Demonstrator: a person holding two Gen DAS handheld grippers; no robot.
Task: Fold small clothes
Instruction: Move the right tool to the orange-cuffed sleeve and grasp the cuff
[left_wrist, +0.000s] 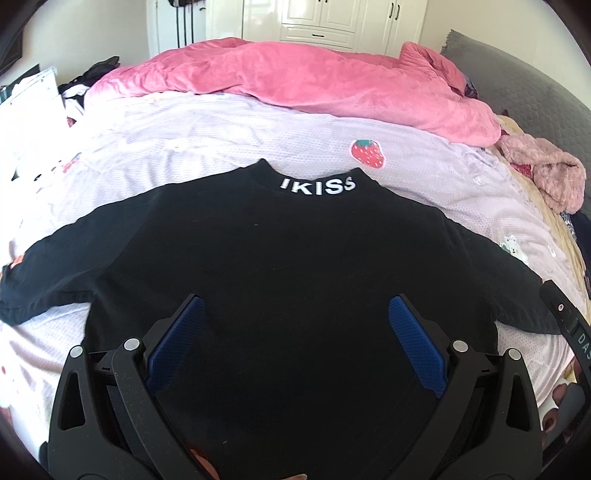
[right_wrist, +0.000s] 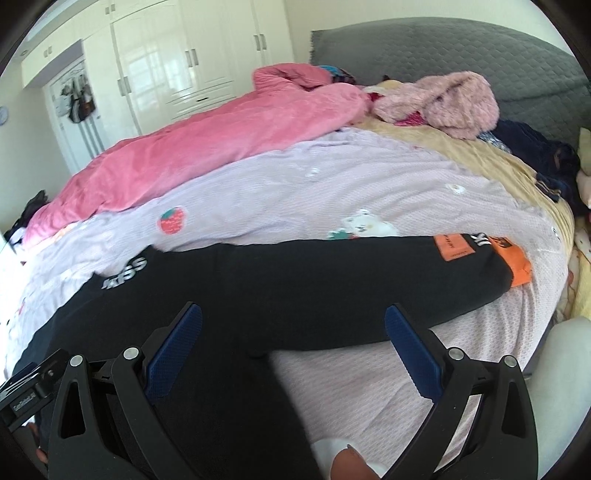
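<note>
A small black long-sleeved top (left_wrist: 288, 254) with white "IKISS" lettering on its collar lies flat on the lilac bedspread (left_wrist: 236, 129), sleeves spread to both sides. My left gripper (left_wrist: 295, 314) hovers open over the top's lower body, blue pads wide apart and nothing between them. In the right wrist view the same top (right_wrist: 295, 284) stretches across, its right sleeve ending in an orange cuff (right_wrist: 517, 266) with orange patches. My right gripper (right_wrist: 293, 321) is open above the sleeve's underarm and the garment's side edge.
A pink quilt (left_wrist: 295, 77) is bunched along the far side of the bed. A fluffy pink garment (right_wrist: 458, 99) and dark clothes (right_wrist: 539, 155) lie by the grey headboard (right_wrist: 443, 48). White wardrobes (left_wrist: 317, 18) stand behind. Part of the other gripper (left_wrist: 569, 325) shows at the right edge.
</note>
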